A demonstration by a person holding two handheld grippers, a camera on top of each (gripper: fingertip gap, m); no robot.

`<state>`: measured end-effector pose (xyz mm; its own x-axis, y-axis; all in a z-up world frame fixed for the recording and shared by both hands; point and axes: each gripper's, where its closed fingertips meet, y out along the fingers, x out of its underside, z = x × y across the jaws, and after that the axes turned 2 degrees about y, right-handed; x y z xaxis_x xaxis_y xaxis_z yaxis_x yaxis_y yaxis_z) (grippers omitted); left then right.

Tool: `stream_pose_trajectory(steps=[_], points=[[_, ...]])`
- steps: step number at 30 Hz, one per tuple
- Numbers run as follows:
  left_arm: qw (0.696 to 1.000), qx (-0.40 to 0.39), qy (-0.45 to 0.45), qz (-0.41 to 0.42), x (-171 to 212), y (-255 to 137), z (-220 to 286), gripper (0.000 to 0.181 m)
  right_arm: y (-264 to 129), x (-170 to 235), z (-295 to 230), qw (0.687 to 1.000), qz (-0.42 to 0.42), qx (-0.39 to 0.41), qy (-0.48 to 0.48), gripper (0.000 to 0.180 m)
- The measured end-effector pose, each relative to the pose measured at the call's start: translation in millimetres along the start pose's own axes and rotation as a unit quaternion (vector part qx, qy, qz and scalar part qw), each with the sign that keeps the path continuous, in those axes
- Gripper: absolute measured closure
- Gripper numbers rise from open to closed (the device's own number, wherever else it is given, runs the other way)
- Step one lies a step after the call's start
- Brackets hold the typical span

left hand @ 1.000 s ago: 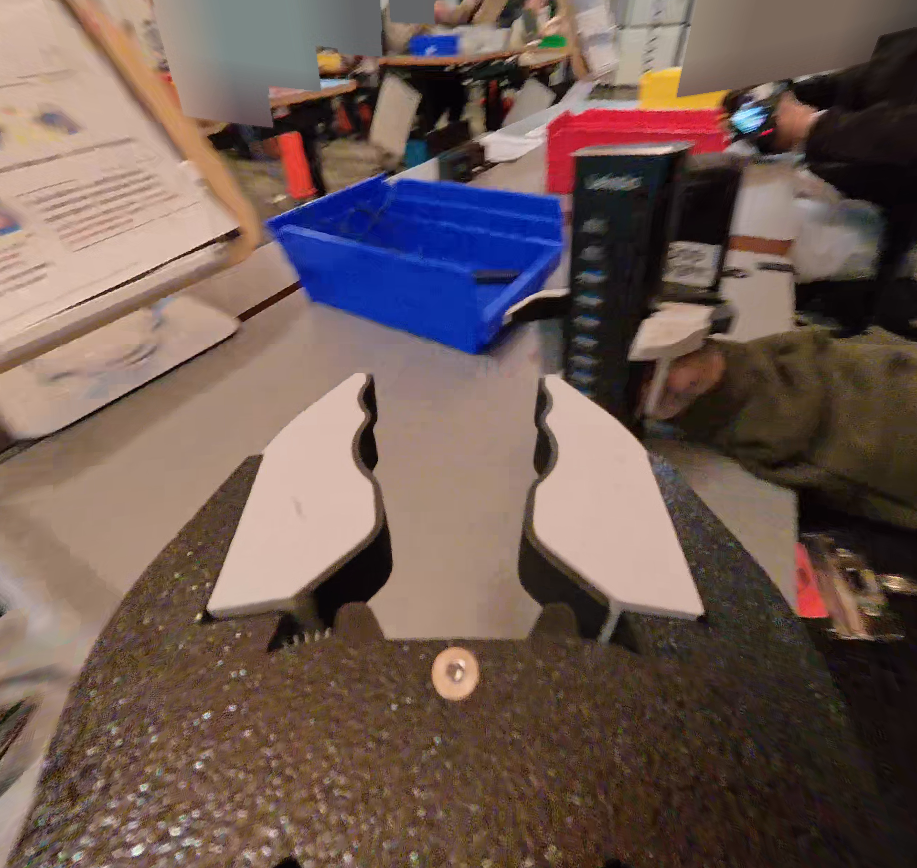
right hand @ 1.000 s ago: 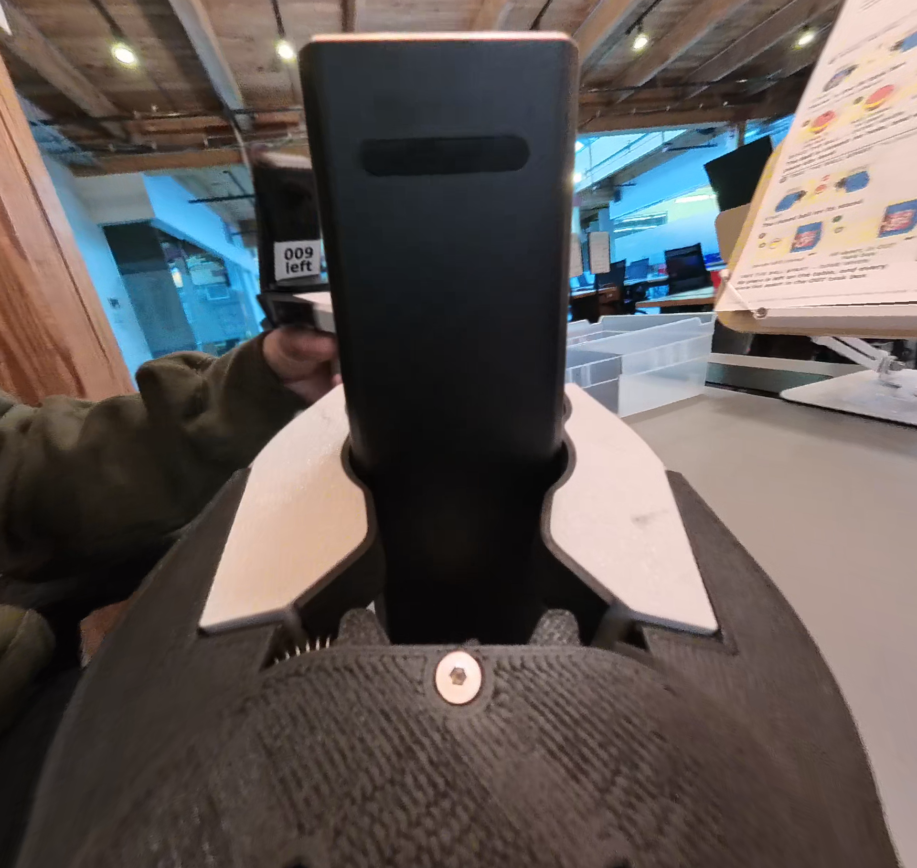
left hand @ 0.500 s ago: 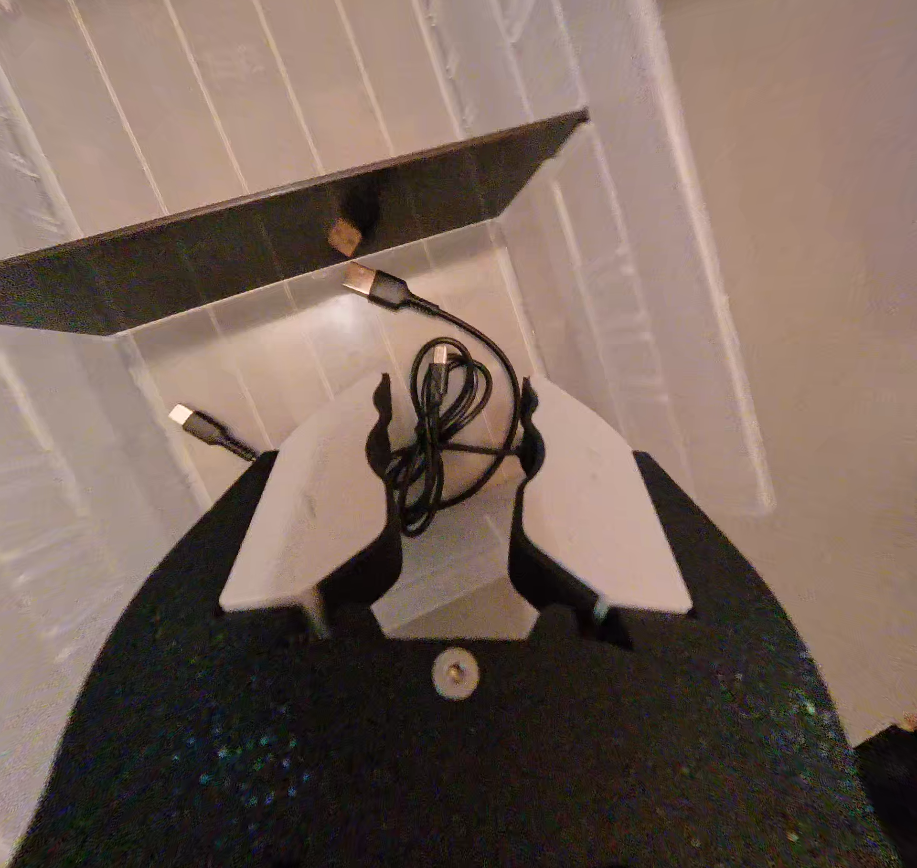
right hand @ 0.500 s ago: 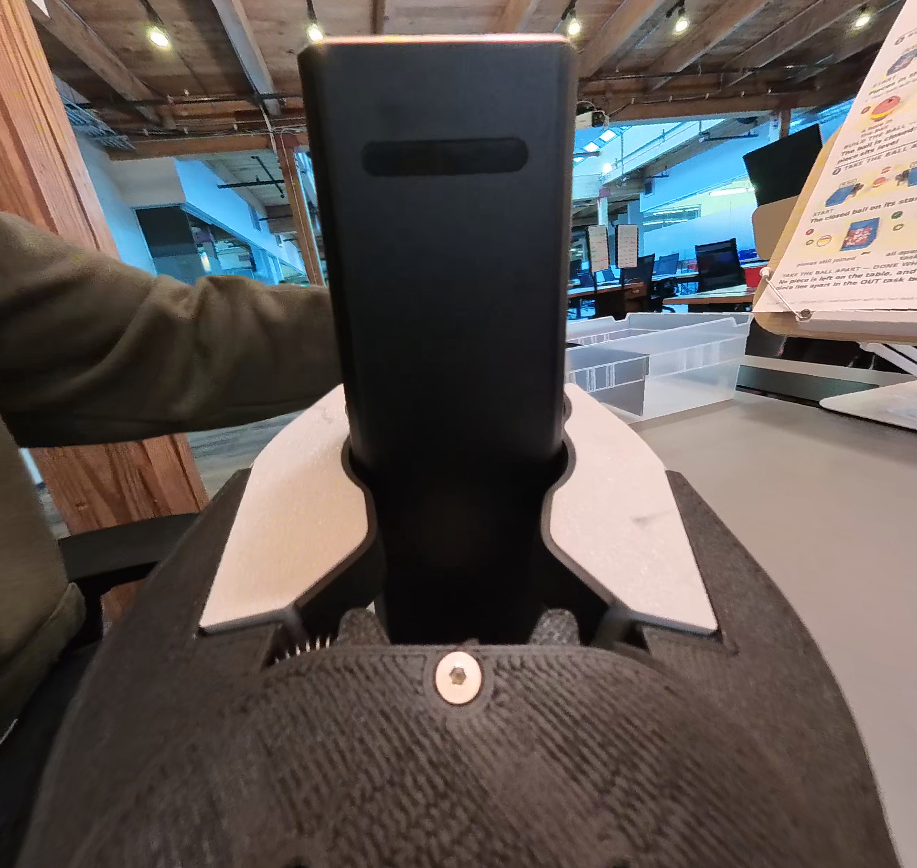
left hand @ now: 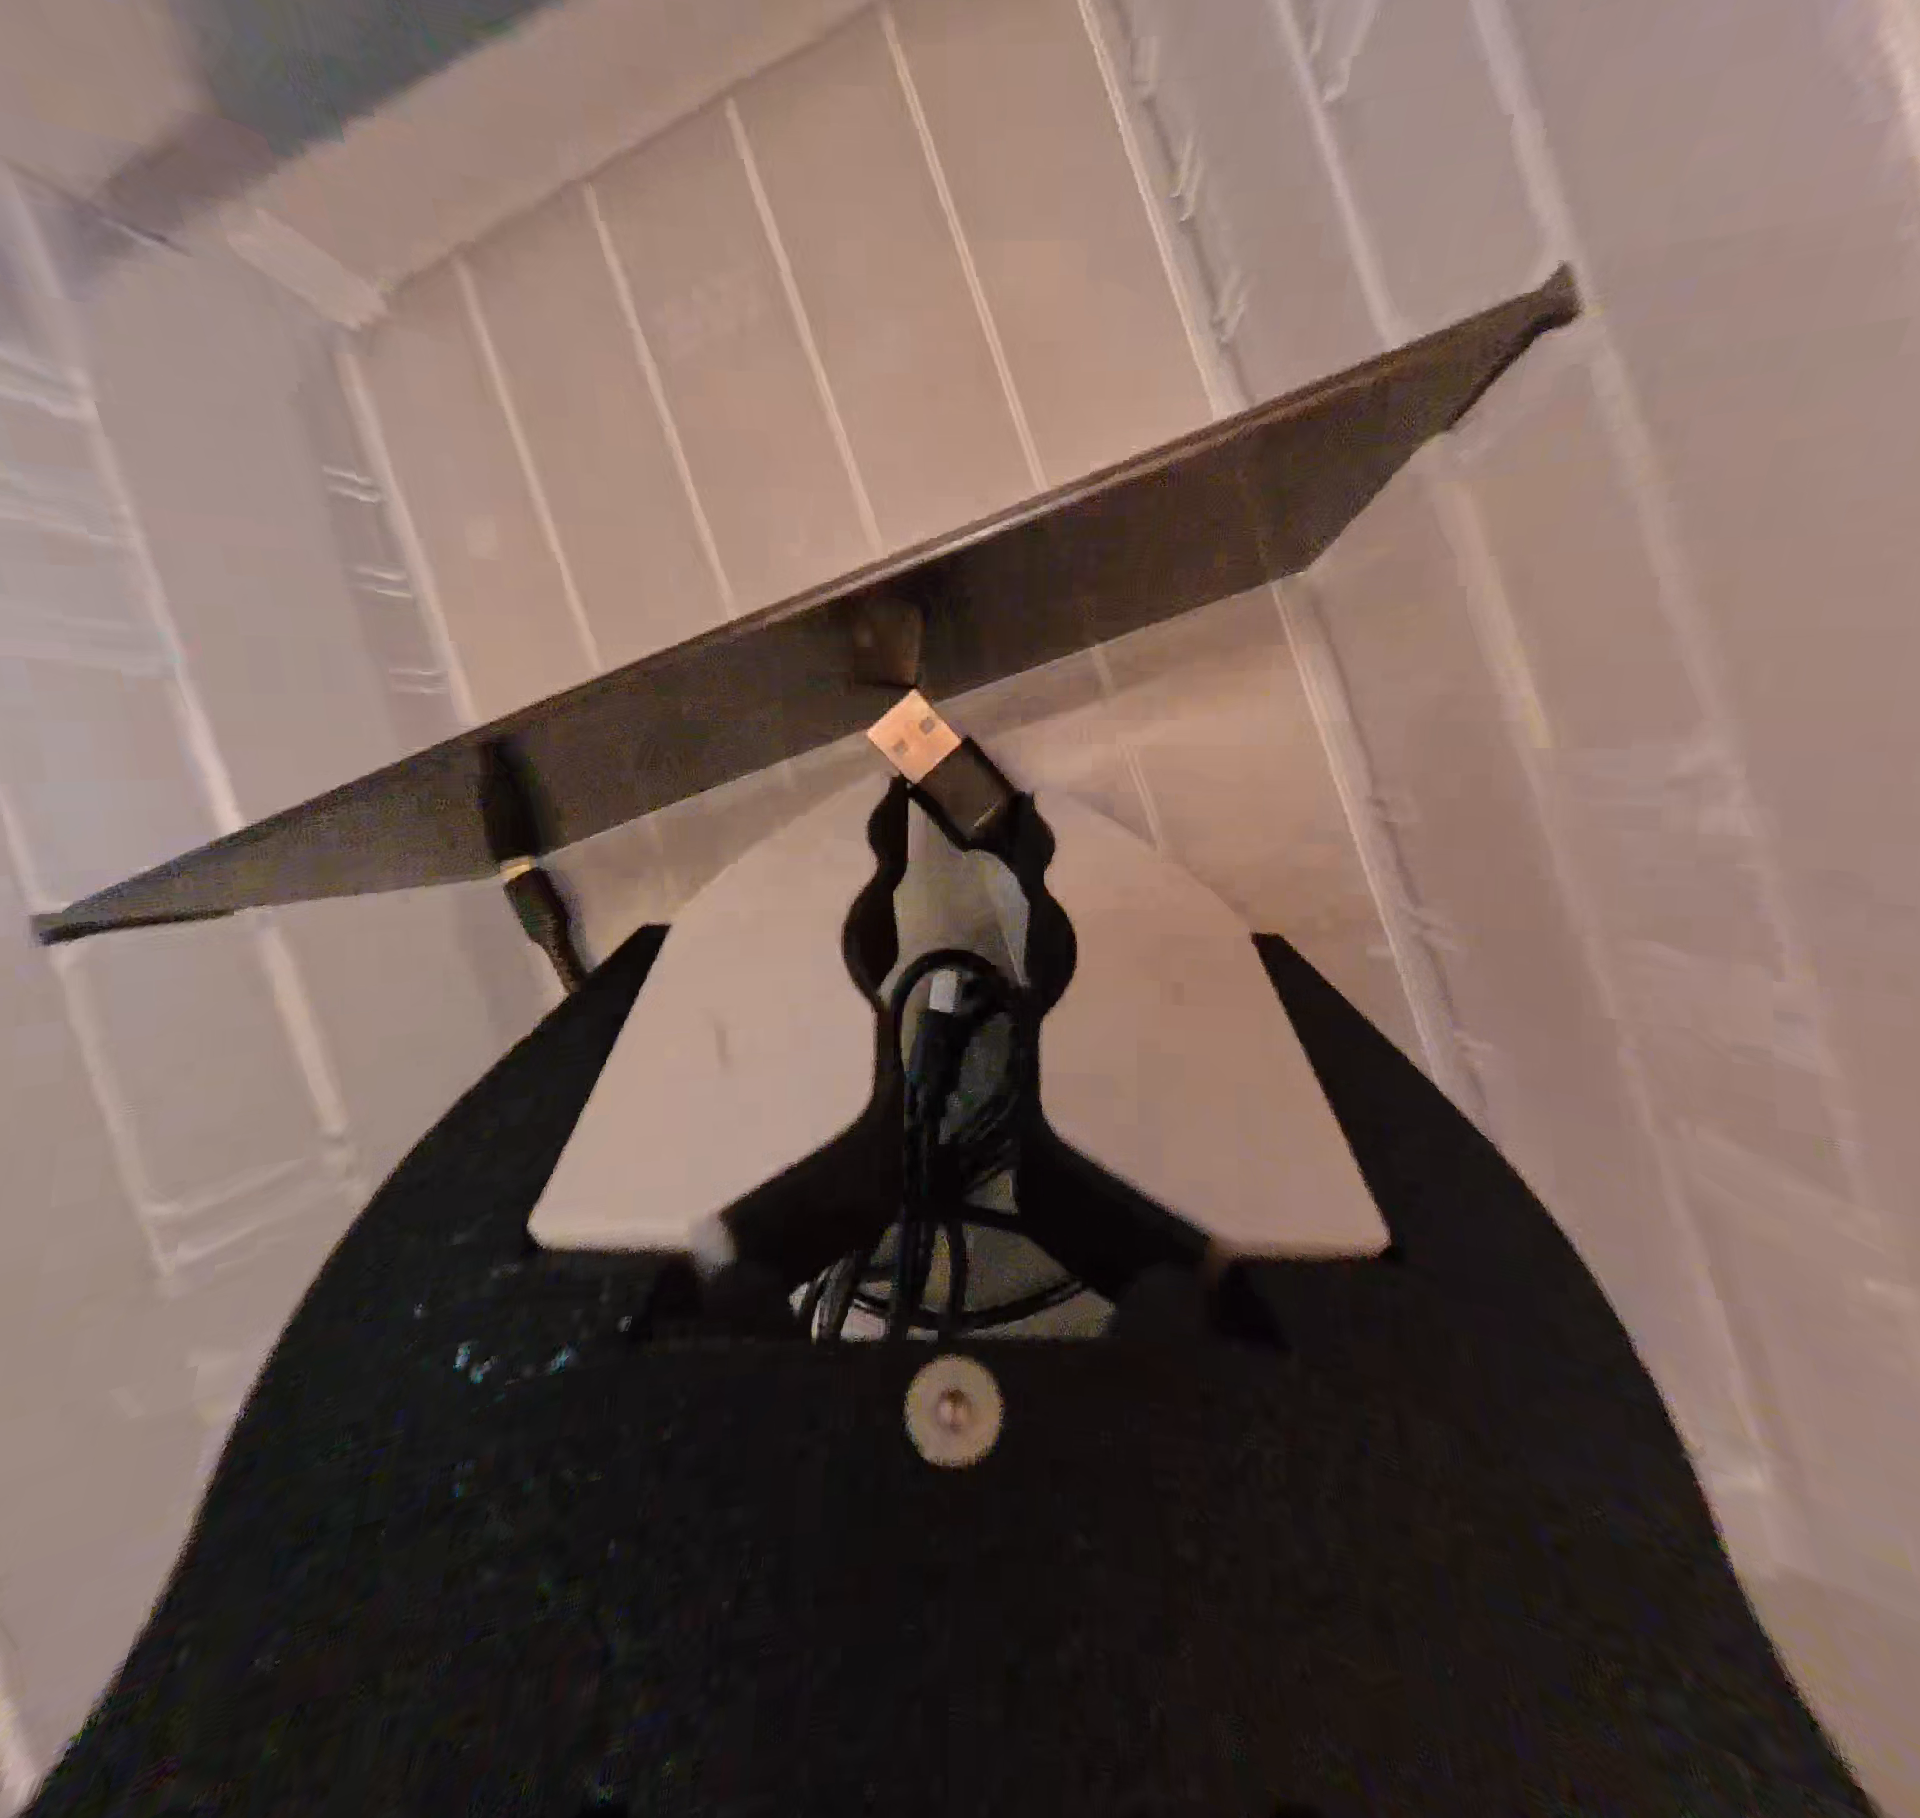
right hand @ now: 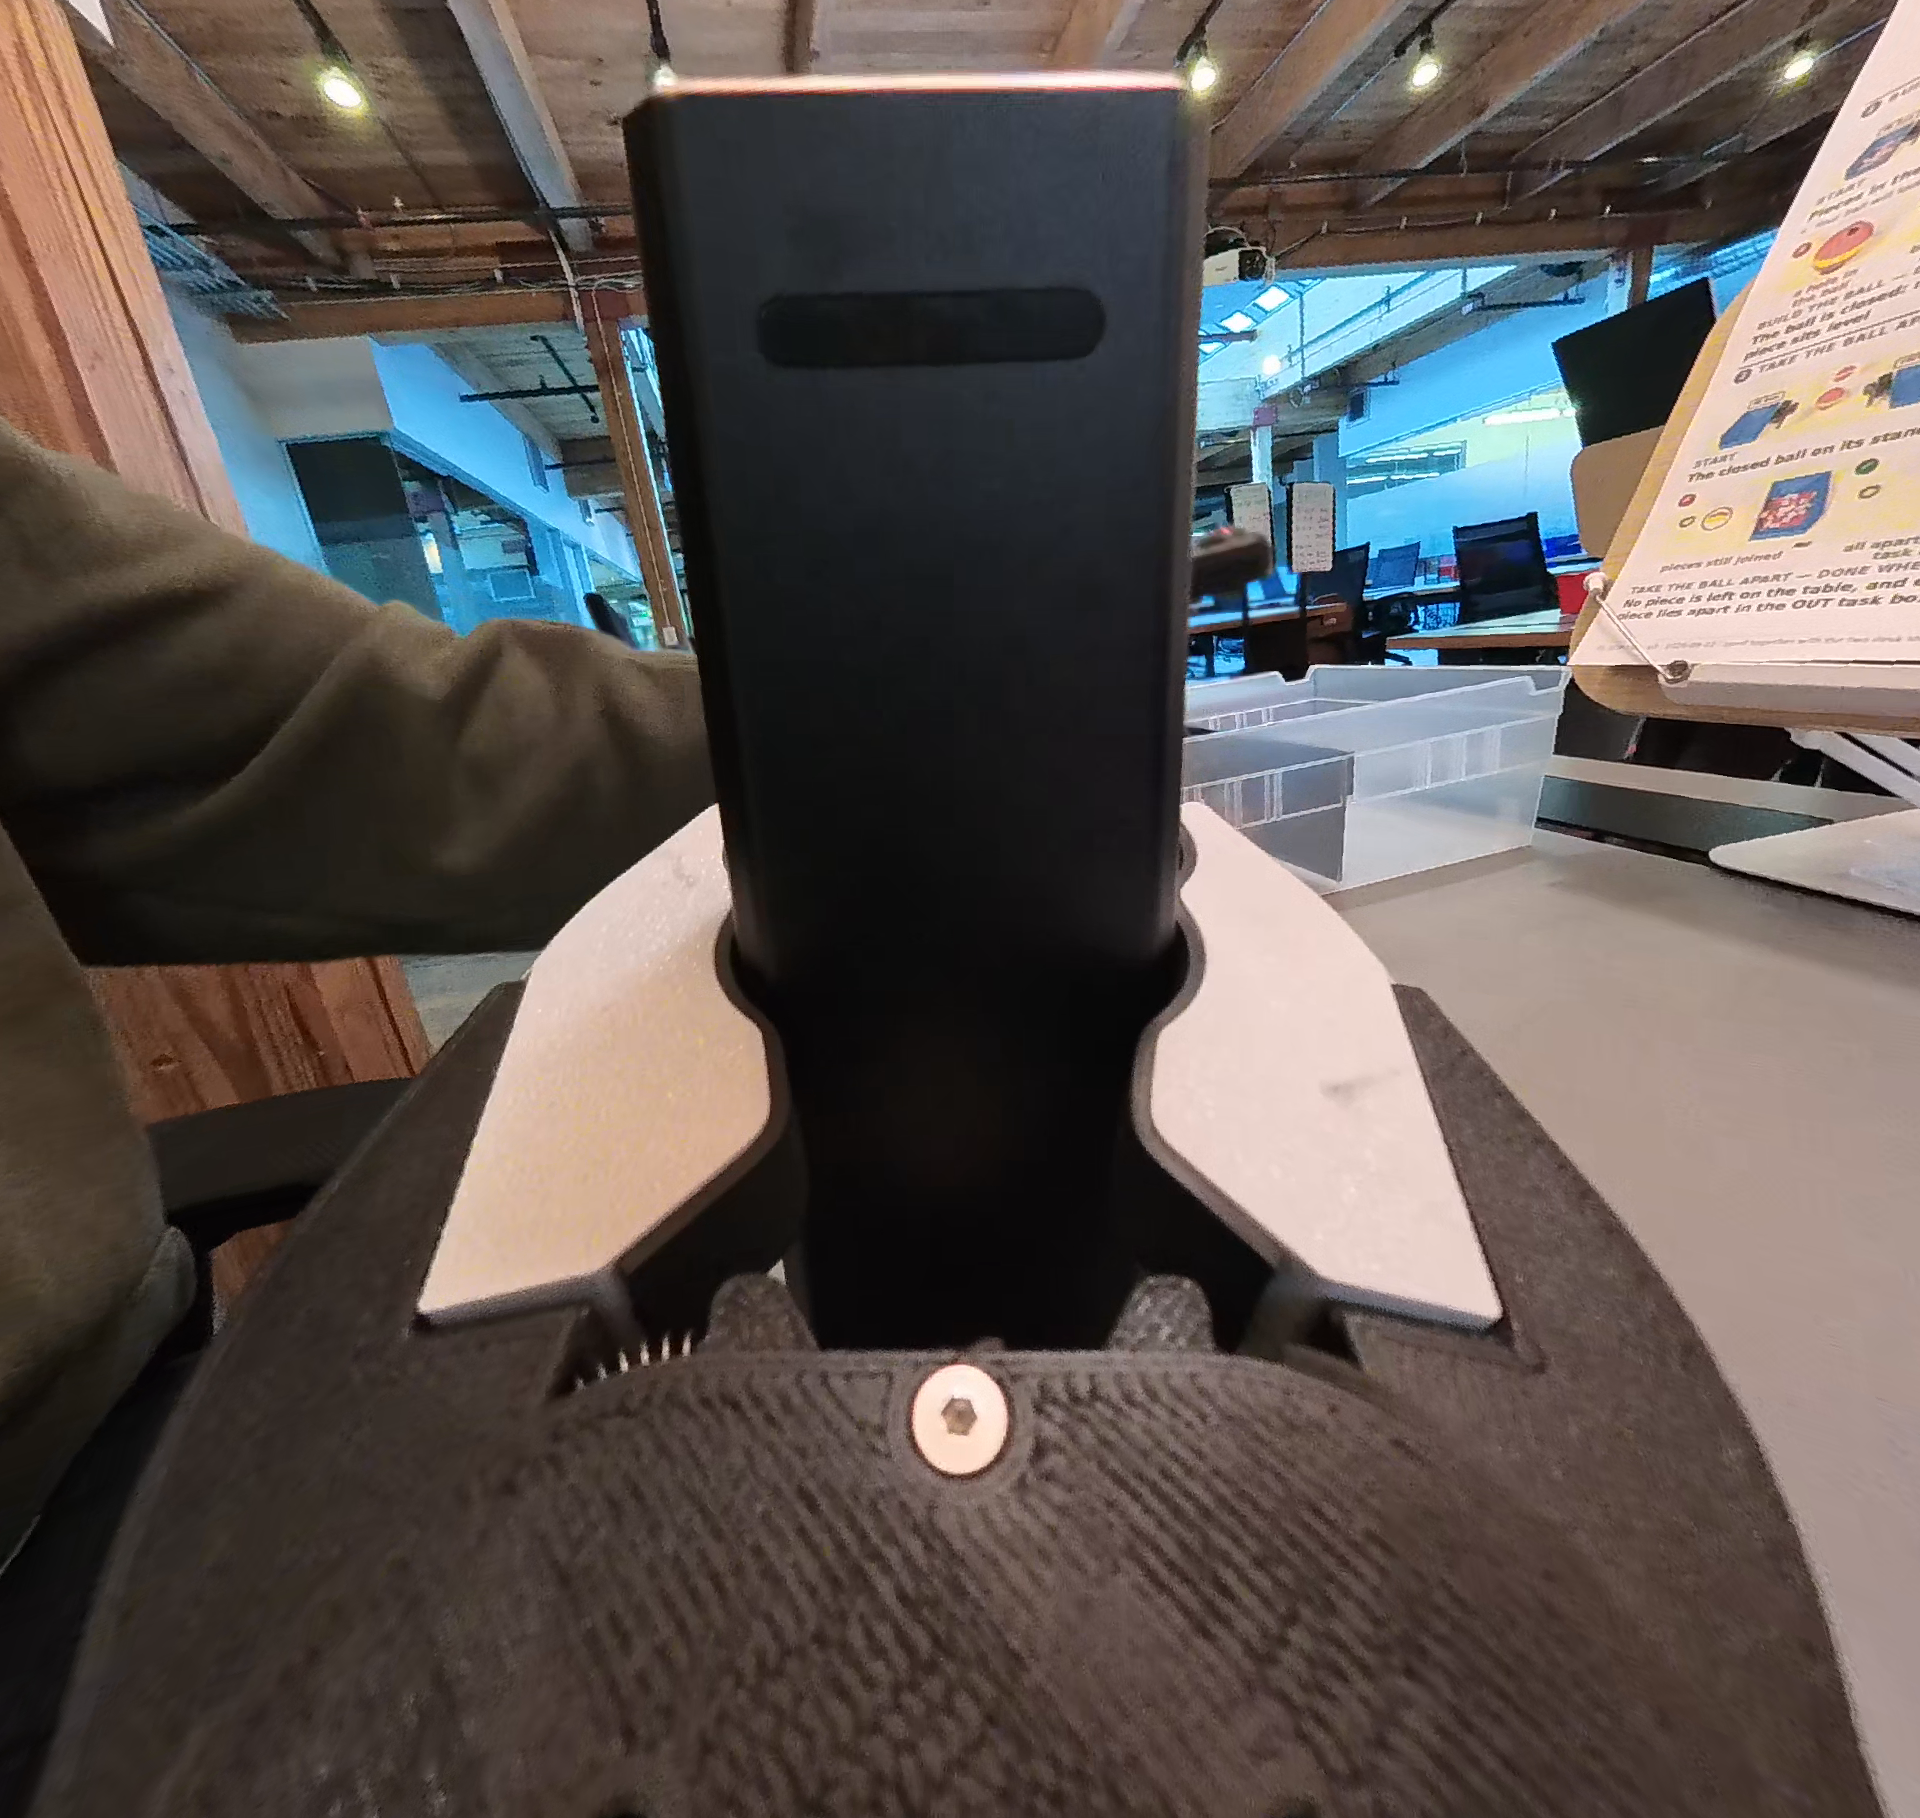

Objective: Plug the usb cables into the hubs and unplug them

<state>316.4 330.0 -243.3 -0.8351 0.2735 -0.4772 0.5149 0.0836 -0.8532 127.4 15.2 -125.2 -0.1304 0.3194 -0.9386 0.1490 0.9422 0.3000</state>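
In the left wrist view the left gripper (left hand: 961, 838) reaches down into a clear plastic bin (left hand: 1403, 241), and its two pale fingers (left hand: 748, 1030) are drawn close together at the centre of the frame. Between their tips sits the black body of a USB plug (left hand: 940, 766), its metal end pointing up and left and lying right against a dark divider (left hand: 831, 667) that crosses the bin from lower left to upper right. The picture is blurred, so whether the fingers actually pinch the plug or only flank it cannot be told. The rest of that cable (left hand: 930, 1124) shows as a black coil low in the gap between the fingers. A second cable end (left hand: 530, 901) meets the divider at centre left (its plug is small and dark).

In the right wrist view the right gripper (right hand: 956, 895) is clamped on a tall black hub (right hand: 925, 573), which stands upright through the middle of the frame, both fingers (right hand: 623, 1062) pressed to its sides. A green sleeve (right hand: 312, 729) stretches in from the left edge behind the hub. At centre right the clear bin (right hand: 1455, 781) rests on a grey table (right hand: 1662, 1093), and an instruction sheet on a board (right hand: 1787, 480) leans at the right edge.
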Motion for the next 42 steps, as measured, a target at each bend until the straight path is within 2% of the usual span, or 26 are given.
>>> stream_pose_trajectory(steps=[4,7,9,11,14,17,20,24,29,34,37,42], points=[[0.991,-0.028,-0.03,0.131,-25.2,-61.9,-17.5,0.162,-0.5,0.1,-1.5,1.0,-0.002,-0.001,-0.007,0.106],[0.965,-0.059,0.011,0.256,-53.6,-146.9,-20.5,0.162,0.3,1.0,-2.5,1.0,-0.005,-0.004,-0.007,0.106],[0.943,-0.042,0.071,0.323,-66.7,-205.2,2.1,0.162,0.4,1.1,-2.8,1.0,-0.005,-0.004,-0.008,0.106],[0.922,0.025,0.145,0.358,-66.8,-248.5,46.8,0.162,0.2,0.9,-2.8,1.0,-0.005,-0.003,-0.007,0.106],[0.888,0.105,0.26,0.365,-43.7,-279.9,114.2,0.162,-1.1,0.8,-3.4,1.0,-0.006,0.0,-0.014,0.106],[0.864,0.172,0.326,0.343,-8.0,-271.3,168.8,0.162,-4.8,-2.2,-2.3,1.0,0.003,0.008,-0.017,0.106],[0.837,0.228,0.391,0.308,34.2,-237.2,214.5,0.162,-9.8,-7.5,-1.5,1.0,0.019,0.012,-0.012,0.106],[0.827,0.302,0.396,0.261,78.3,-194.7,259.6,0.162,-12.9,-8.7,0.9,0.999,0.023,0.021,-0.012,0.104],[0.827,0.347,0.375,0.236,104.8,-165.3,298.4,0.162,-12.4,-6.7,-1.1,1.0,0.016,0.019,-0.019,0.106],[0.825,0.368,0.372,0.212,113.0,-148.5,317.8,0.162,-13.5,-6.4,-0.9,0.999,0.012,0.021,-0.024,0.106],[0.835,0.365,0.351,0.217,103.6,-146.2,315.1,0.161,-14.9,-6.7,-1.5,0.999,0.012,0.02,-0.025,0.106],[0.835,0.4,0.229,0.301,52.3,-192.3,295.0,0.133,-11.3,-3.3,-6.3,0.999,0.001,0.01,-0.034,0.107]])
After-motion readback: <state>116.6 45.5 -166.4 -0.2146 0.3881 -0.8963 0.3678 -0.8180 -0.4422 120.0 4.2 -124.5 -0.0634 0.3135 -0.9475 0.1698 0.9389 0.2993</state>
